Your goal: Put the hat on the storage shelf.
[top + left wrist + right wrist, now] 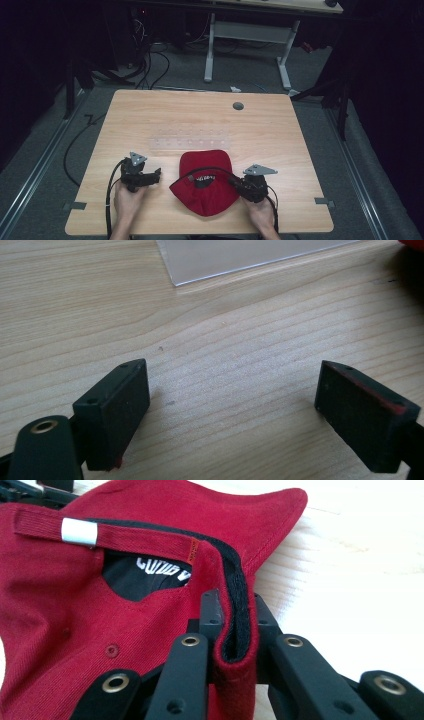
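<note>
A red cap lies flat on the wooden table near its front edge, with its black inner band and back strap showing. My right gripper is at the cap's right side and is shut on the cap's rim. In the right gripper view the folded red rim with its black sweatband is pinched between the two jaws. My left gripper rests on the table to the left of the cap, open, with bare wood between its pads. A corner of the red cap shows at the top right of the left gripper view.
A clear plastic sheet lies flat on the table just beyond the cap, its corner ahead of the left jaws. A grey round cap sits in the far part of the tabletop. Cables trail from both grippers toward the table's front edge.
</note>
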{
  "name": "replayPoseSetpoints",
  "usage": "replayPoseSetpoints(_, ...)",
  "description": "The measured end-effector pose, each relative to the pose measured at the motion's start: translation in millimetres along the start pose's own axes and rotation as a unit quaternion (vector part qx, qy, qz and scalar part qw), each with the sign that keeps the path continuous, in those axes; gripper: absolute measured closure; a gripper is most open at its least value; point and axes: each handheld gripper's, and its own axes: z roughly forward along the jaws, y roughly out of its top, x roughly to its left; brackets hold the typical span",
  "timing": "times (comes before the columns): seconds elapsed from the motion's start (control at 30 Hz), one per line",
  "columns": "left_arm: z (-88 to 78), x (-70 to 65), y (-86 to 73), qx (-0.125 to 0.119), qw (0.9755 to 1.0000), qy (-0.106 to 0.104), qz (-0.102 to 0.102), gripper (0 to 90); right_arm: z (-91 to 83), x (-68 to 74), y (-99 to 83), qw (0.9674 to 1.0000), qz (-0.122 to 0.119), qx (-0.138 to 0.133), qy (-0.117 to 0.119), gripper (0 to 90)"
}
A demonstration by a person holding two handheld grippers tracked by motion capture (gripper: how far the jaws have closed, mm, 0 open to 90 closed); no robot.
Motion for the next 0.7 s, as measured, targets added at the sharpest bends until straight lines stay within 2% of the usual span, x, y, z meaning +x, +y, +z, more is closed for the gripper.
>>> replayPoseSetpoints(0.03, 0.0, 0.0, 0.0, 0.0, 1.0, 0.0, 0.001, 14.4, -0.6, -2.1, 2.0, 0.9999, -0.006, -0.004, 0.011, 82.0)
replayPoseSetpoints(0.13, -0.1, -0.1, 0.0, 0.0, 1.0, -0.001, -0.001, 14.4, -1.9, -3.2, 4.7, 0.9997, -0.011, -0.009, 0.018, 82.1)
replayPoseSetpoints(0.17, -1.2, 0.4, -0.3, 0.001, 1.0, -0.004, 0.002, 14.6, -4.8, -4.0, 9.3, 0.9993, -0.014, -0.018, 0.03, 82.2)
replayPoseSetpoints(0.37, -4.5, -1.3, -1.3, 0.008, 0.9999, -0.011, 0.004, 15.2, -12.0, -6.0, 19.2, 0.9984, -0.018, -0.026, 0.047, 82.4)
replayPoseSetpoints(0.4, -7.9, -3.4, -1.9, 0.005, 0.9998, -0.019, 0.006, 15.2, -15.6, -8.3, 24.3, 0.9978, -0.016, -0.026, 0.058, 82.5)
replayPoseSetpoints(0.5, -16.3, -6.8, -1.5, -0.003, 0.9992, -0.037, 0.014, 15.4, -20.3, -10.9, 30.1, 0.9972, -0.016, -0.031, 0.066, 82.6)
replayPoseSetpoints(0.53, -16.3, -6.8, -1.5, -0.003, 0.9992, -0.037, 0.014, 15.5, -20.3, -10.9, 30.1, 0.9972, -0.016, -0.031, 0.066, 82.6)
replayPoseSetpoints(0.6, -26.8, -11.9, -1.0, -0.01, 0.9979, -0.058, 0.027, 15.4, -25.6, -13.6, 36.7, 0.9963, -0.016, -0.037, 0.076, 82.7)
replayPoseSetpoints(0.67, -33.7, -16.0, -1.8, -0.013, 0.9965, -0.071, 0.04, 15.4, -29.3, -14.6, 41.2, 0.9959, -0.016, -0.039, 0.08, 82.7)
replayPoseSetpoints(0.7, -33.7, -16.0, -1.8, -0.013, 0.9965, -0.071, 0.04, 15.4, -29.3, -14.6, 41.2, 0.9959, -0.016, -0.039, 0.08, 82.7)
